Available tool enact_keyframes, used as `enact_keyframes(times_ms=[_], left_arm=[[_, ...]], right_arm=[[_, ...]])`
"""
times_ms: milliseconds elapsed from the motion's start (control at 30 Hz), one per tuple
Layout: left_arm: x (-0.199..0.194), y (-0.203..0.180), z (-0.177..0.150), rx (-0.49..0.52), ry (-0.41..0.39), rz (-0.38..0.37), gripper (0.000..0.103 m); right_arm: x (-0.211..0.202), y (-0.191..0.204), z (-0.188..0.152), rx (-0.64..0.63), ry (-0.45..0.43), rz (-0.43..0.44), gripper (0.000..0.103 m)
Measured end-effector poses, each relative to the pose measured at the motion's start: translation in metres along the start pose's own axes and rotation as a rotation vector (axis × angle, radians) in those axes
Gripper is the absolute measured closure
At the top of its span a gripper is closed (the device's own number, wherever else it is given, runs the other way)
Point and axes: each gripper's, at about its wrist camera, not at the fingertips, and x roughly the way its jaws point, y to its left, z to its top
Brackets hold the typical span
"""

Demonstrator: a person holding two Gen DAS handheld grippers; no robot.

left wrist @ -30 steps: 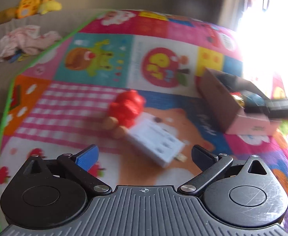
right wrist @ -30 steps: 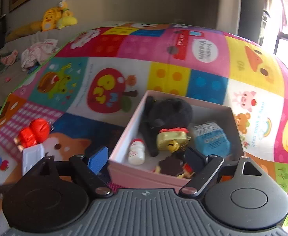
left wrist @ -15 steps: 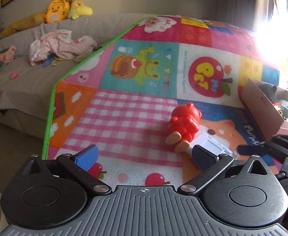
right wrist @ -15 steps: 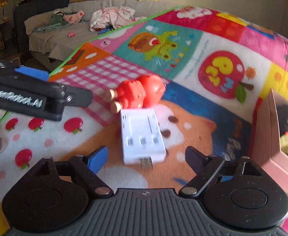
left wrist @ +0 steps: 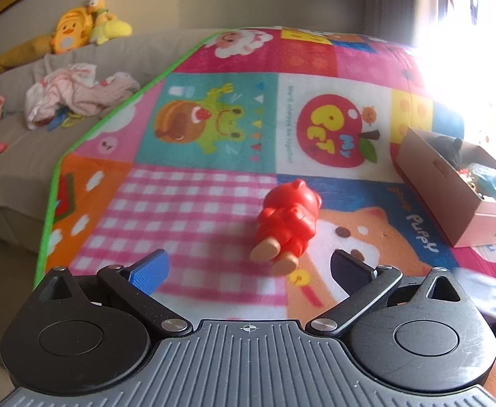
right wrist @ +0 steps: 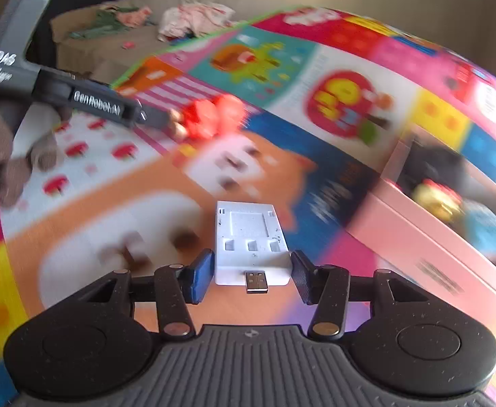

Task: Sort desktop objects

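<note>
A red toy figure (left wrist: 288, 220) lies on the colourful play mat, just beyond my open, empty left gripper (left wrist: 248, 268). It shows blurred in the right wrist view (right wrist: 210, 118). My right gripper (right wrist: 251, 274) is shut on a white USB charger (right wrist: 248, 240), held above the mat with its USB plug pointing back at the camera. The pink box (left wrist: 451, 196) stands to the right, holding a black plush, a gold toy and a blue item; it also shows in the right wrist view (right wrist: 427, 237).
The mat's green edge (left wrist: 88, 135) runs along the left. Beyond it is a grey sofa (left wrist: 14, 135) with crumpled clothes (left wrist: 75, 95) and yellow plush toys (left wrist: 78, 30). The left gripper's body (right wrist: 78, 98) crosses the right wrist view's upper left.
My right gripper closed on the white charger and lifted it off the mat, away from the red toy. My left gripper moved a little closer to the red toy.
</note>
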Motion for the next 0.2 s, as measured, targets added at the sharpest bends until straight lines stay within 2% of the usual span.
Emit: enact_keyframes(times_ms=[133, 200], left_arm=[[0.02, -0.013, 0.007, 0.022, -0.019, 0.005, 0.0], [0.027, -0.019, 0.011, 0.025, -0.028, -0.011, 0.0]], right_arm=[[-0.013, -0.03, -0.019, 0.064, 0.008, -0.106, 0.052], [-0.017, -0.043, -0.025, 0.109, -0.001, -0.152, 0.043]])
